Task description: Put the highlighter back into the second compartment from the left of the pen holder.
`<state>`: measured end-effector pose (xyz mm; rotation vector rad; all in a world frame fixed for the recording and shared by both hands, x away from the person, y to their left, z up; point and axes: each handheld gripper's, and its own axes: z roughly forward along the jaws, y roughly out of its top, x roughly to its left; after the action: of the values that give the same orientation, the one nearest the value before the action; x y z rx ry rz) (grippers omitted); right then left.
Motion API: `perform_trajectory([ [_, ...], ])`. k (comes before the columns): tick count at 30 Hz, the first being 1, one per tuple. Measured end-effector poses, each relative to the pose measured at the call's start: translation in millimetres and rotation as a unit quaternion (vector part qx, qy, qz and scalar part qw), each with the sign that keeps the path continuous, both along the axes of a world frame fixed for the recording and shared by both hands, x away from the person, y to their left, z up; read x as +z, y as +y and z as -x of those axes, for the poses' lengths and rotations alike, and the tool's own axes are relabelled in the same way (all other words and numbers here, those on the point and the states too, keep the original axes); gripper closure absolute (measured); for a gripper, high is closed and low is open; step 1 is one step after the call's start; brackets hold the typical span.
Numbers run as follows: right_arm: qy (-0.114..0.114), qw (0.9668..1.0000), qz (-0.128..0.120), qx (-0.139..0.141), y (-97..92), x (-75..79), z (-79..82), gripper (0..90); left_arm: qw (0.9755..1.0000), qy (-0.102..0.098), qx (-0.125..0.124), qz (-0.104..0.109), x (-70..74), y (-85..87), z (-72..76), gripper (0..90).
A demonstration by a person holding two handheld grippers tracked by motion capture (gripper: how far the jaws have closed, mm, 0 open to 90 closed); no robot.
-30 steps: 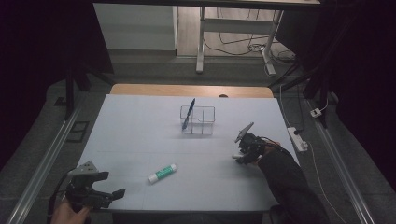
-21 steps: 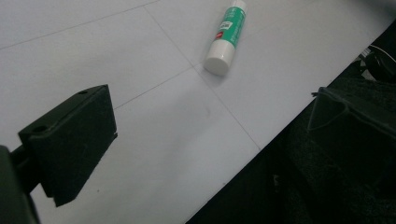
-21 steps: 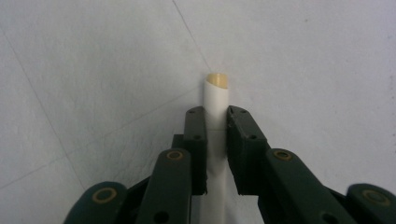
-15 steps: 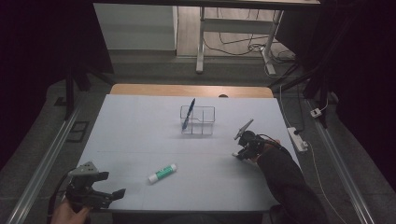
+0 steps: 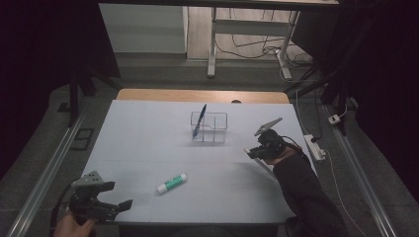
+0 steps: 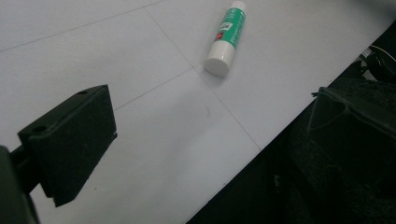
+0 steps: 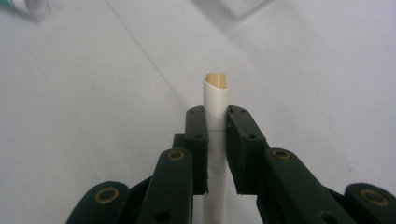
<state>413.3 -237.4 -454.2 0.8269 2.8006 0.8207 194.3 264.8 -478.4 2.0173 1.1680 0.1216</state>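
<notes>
My right gripper [image 7: 215,128] pinches a white paper-wrapped stick [image 7: 215,100] between its black pads, tan tip poking out past them (the jaws have just been closing on it); in the high view it hangs above the table's [image 5: 148,128] right side, near a clear divided holder [image 5: 209,127] with a blue pen [image 5: 199,120] leaning inside; my left gripper [image 5: 111,205] sits spread wide at the near left corner, nothing between its jaws; a green-and-white glue stick [image 6: 226,37] lies beyond it.

A green glue stick [image 5: 172,182] lies near the table's front edge; a clear organizer [image 5: 209,127] (holding a blue pen [image 5: 199,120]) stands toward its back edge.
</notes>
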Motion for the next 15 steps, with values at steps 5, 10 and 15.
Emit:
perform_trajectory([
  [5,-0.022,0.9984,-0.052,-0.010,3.8,13.8,1.6,79.0,1.0000,0.001,0.000,-0.001,0.0,-0.2,-0.1,1.2],
  [10,-0.044,0.9938,-0.099,-0.023,11.0,26.0,3.2,79.0,1.0000,0.001,0.000,-0.001,-0.1,-0.1,-0.1,1.2],
  [15,-0.062,0.9876,-0.139,-0.036,19.2,38.5,3.1,79.0,1.0000,0.001,0.000,-0.002,0.0,-0.2,-0.2,1.3],
])
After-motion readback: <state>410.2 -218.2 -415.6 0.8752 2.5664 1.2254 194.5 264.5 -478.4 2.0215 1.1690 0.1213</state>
